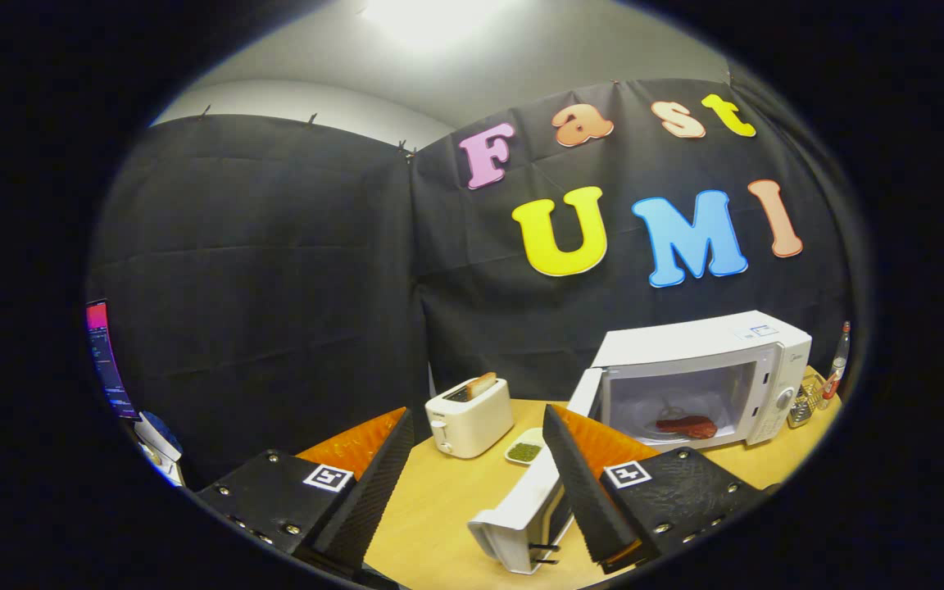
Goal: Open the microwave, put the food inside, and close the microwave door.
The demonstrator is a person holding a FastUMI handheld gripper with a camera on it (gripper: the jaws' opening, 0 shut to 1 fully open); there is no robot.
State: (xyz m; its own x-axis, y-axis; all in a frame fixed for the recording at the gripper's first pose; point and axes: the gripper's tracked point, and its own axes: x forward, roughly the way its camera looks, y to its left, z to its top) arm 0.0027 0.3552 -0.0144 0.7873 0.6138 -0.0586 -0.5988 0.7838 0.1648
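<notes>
The white microwave (710, 344) stands on the wooden table (439, 508), beyond my right finger. Its door (521, 512) is swung wide open towards me, with its free end low between my fingers and close against the inner side of the right one. Inside the lit cavity a piece of red food (687, 426) lies on the glass turntable. My gripper (476, 416) is open and holds nothing; whether the right finger touches the door I cannot tell.
A cream toaster (472, 422) with a slice of toast (482, 383) stands just ahead of the fingers. A small dish of green stuff (525, 451) lies beside it. A metal grater (804, 403) and a bottle (837, 365) stand right of the microwave. A screen (107, 360) stands left.
</notes>
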